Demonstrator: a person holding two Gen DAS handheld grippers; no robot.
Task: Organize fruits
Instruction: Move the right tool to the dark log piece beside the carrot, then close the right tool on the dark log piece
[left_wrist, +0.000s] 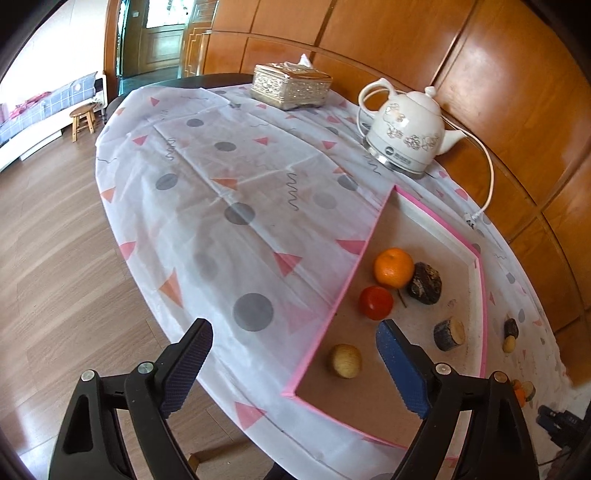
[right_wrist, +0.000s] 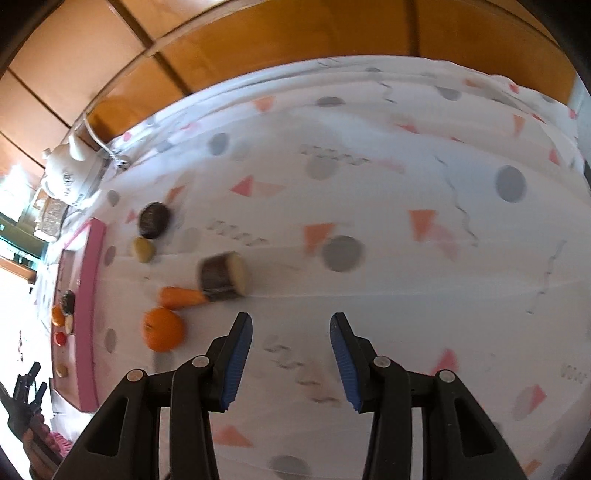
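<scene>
On my left, the left gripper (left_wrist: 293, 363) has its fingers spread wide with nothing between them, above the pink-rimmed tray (left_wrist: 334, 314) holding an orange (left_wrist: 393, 267) and tomato (left_wrist: 376, 302). Rightward, my right gripper (right_wrist: 291, 362) hangs part-open, empty, over the table (right_wrist: 406, 277); a second orange (right_wrist: 163, 329), carrot (right_wrist: 181, 296) and cut log piece (right_wrist: 223, 277) lie just ahead-left.

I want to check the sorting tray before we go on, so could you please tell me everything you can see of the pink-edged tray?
The pink-edged tray is a shallow rectangular box with pink rims, white inner walls and a brown, cardboard-like floor. It lies flat on the patterned tablecloth, near the kettle. Five pieces lie inside, apart from the walls.
</scene>
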